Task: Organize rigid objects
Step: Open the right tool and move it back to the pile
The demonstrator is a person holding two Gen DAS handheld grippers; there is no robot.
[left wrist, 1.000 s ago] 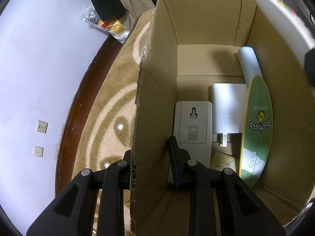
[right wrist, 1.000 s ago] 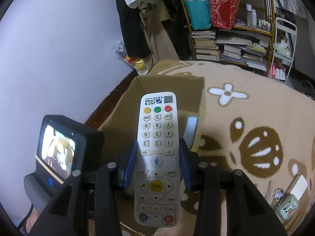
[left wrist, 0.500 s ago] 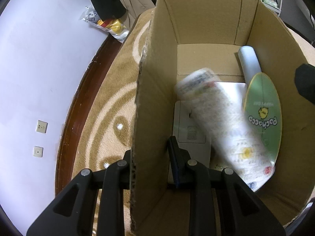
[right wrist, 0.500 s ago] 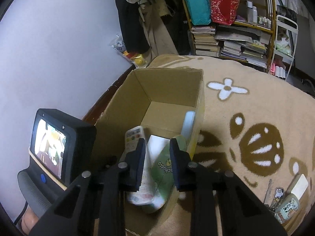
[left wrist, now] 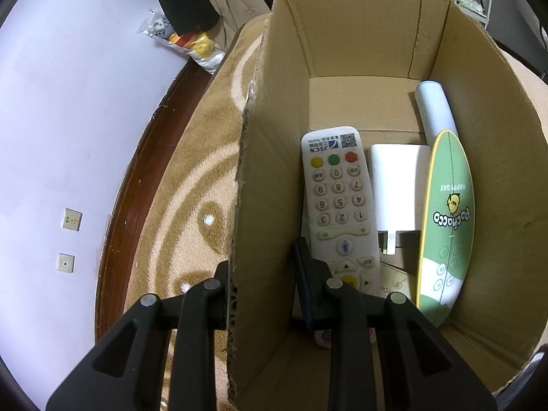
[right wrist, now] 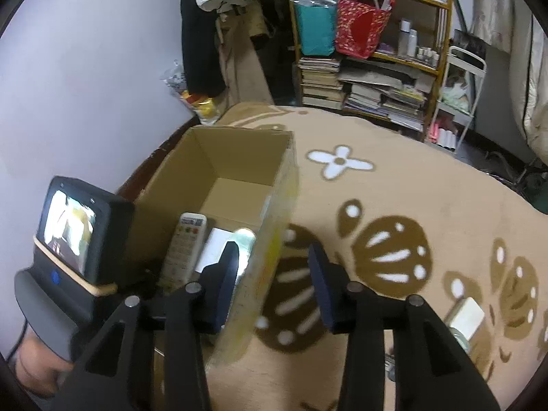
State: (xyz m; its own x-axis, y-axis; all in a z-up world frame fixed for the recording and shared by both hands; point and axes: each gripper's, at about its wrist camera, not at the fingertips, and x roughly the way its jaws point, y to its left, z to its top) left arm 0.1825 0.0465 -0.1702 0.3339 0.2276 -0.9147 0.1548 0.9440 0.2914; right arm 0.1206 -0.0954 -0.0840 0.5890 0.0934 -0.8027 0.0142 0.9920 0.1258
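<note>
Open brown corrugated cardboard box (left wrist: 479,157): your white button remote (left wrist: 339,202) lies face-up inside, beside white charger block (left wrist: 399,188), green oval card (left wrist: 448,226), pale tube (left wrist: 435,109) | left gripper (left wrist: 262,274) clamps the box's wall | right gripper (right wrist: 274,284) spread, empty | only right view shows bookshelf (right wrist: 370,68), patterned tan carpet (right wrist: 411,188).

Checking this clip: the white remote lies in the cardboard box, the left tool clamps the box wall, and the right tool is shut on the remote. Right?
Not quite. The right tool is open and holds nothing, as the right wrist view shows. The white remote does lie in the cardboard box, and the left tool does clamp the box wall.
</note>
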